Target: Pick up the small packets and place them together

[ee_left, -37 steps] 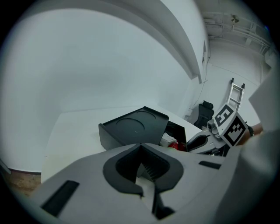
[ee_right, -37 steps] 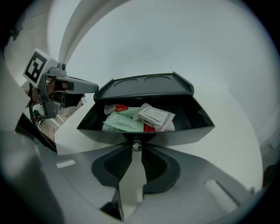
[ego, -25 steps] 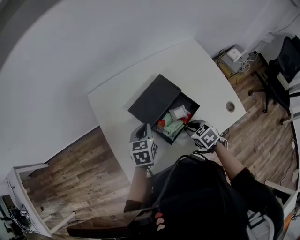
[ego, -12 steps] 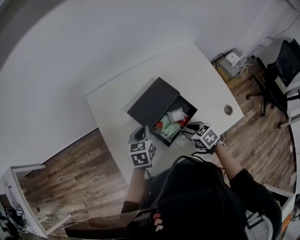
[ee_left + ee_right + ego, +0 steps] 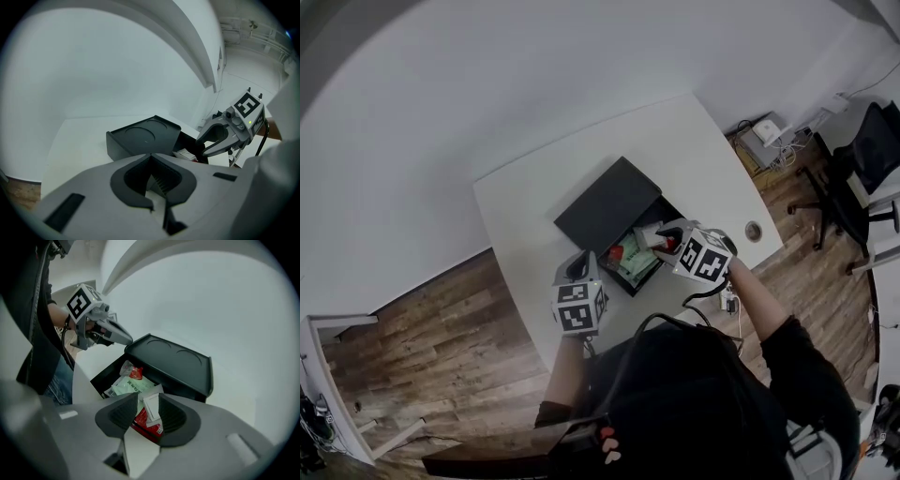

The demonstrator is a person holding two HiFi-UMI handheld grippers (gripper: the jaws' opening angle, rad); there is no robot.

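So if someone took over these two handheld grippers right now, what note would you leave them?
Left gripper: shut, empty, held beside the black box.
Right gripper: over the box, its jaws have just been opening; a white packet and a red packet show between them, not pinched.
Things: box on the white table, lid beside it; a green packet and a second red packet also lie inside.
Done: packets gathered in the box.
Left: none visible outside it; lift the right gripper clear.

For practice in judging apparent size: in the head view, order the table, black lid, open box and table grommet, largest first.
1. table
2. lid and box: unranked, the box is partly hidden
3. grommet
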